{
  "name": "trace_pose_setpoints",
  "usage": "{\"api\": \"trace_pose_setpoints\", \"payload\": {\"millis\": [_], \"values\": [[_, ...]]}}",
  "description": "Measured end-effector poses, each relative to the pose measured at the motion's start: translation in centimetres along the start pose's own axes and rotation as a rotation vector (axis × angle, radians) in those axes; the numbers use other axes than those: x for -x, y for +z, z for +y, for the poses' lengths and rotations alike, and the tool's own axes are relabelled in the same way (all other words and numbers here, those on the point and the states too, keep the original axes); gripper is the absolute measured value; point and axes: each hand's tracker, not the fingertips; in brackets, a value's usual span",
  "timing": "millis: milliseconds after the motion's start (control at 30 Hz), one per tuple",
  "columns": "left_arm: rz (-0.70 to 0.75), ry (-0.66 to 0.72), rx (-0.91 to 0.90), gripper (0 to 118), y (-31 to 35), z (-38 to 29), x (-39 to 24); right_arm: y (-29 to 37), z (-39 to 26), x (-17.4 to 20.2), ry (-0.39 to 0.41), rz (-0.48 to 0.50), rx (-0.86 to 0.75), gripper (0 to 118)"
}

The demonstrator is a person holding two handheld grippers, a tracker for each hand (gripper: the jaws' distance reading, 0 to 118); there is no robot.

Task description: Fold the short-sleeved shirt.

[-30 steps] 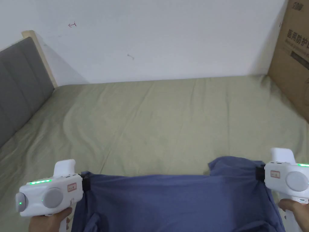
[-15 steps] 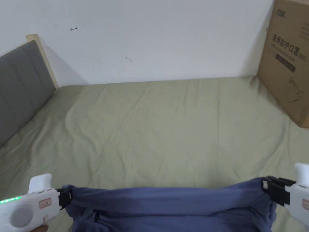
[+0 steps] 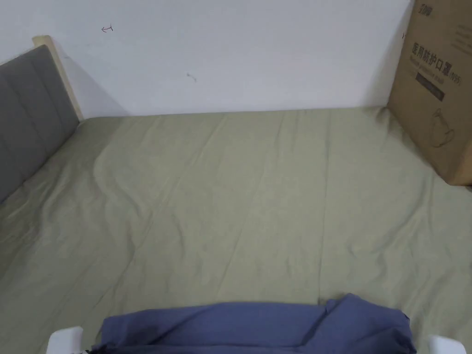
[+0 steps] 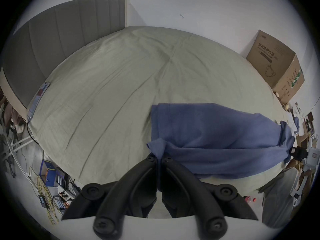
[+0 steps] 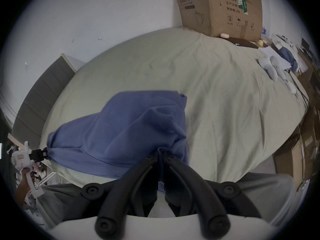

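Head view: both grippers cut off at the bottom edge, just white corners showing; near part of the shirt (image 3: 258, 327) out of frame too. One blue shirt, stretched between two grippers over the near edge of the bed (image 3: 239, 193). Left gripper (image 4: 159, 158): jaws pressed together, pinching a bunched corner of cloth, rest of the shirt spreading right of the jaws. Right gripper (image 5: 161, 154): jaws likewise closed on gathered cloth, tips half buried in folds, shirt spreading left. One cardboard box (image 3: 438, 83) far beyond the right jaws, partly cropped. Sleeves hard to make out.
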Motion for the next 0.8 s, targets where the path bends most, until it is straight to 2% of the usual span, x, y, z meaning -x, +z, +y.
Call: {"api": "trace_pose_setpoints", "payload": {"millis": [33, 67, 100, 133, 167, 200, 233, 267, 300, 333, 533, 667, 733, 767, 800], "values": [[0.007, -0.007, 0.000, 4, 0.1, 0.2, -0.3, 0.1, 0.1, 0.1, -0.005, -0.003, -0.002, 5], [0.014, -0.009, 0.009, 11, 0.4, 0.4, -0.6, 0.4, 0.3, 0.3, -0.008, -0.005, -0.009, 5], [0.006, 0.001, 0.020, 24, 0.7, 0.7, -0.5, 1.0, 0.6, 0.4, -0.008, -0.005, -0.016, 13], [-0.011, 0.032, 0.021, 46, 1.1, 1.1, -0.5, 1.9, 1.1, 0.8, -0.009, -0.005, -0.024, 28], [-0.037, 0.067, 0.012, 68, 1.7, 1.5, -0.4, 2.7, 1.5, 1.1, -0.009, -0.002, -0.044, 50], [-0.078, 0.092, -0.017, 74, 2.9, 1.9, -0.9, 3.7, 2.2, 1.5, 0.001, 0.017, -0.087, 59], [-0.121, 0.089, -0.063, 74, 3.7, 2.6, -1.1, 4.7, 3.0, 2.0, 0.018, 0.040, -0.116, 59], [-0.154, 0.063, -0.143, 85, 4.8, 3.4, -1.7, 5.5, 3.9, 2.7, 0.041, 0.046, -0.148, 88], [-0.150, 0.024, -0.228, 86, 6.1, 4.5, -2.5, 6.3, 4.9, 3.5, 0.059, 0.037, -0.187, 107], [-0.131, -0.003, -0.286, 86, 7.5, 5.5, -3.5, 7.2, 5.8, 4.2, 0.075, 0.035, -0.237, 115], [-0.162, -0.143, -0.545, 86, 14.7, 11.6, -9.3, 13.6, 10.8, 9.1, 0.175, 0.079, -0.553, 113], [-0.151, -0.198, -0.680, 86, 17.9, 13.2, -12.7, 16.2, 12.2, 11.9, 0.216, 0.054, -0.722, 109], [-0.146, -0.205, -0.755, 84, 18.5, 13.3, -13.7, 16.8, 12.3, 13.1, 0.236, 0.006, -0.785, 96], [-0.143, -0.200, -0.789, 81, 18.7, 13.1, -14.3, 16.8, 12.3, 13.6, 0.256, -0.021, -0.806, 78], [-0.140, -0.199, -0.813, 69, 18.8, 12.9, -14.7, 16.8, 12.2, 14.1, 0.271, -0.051, -0.821, 60]]}}
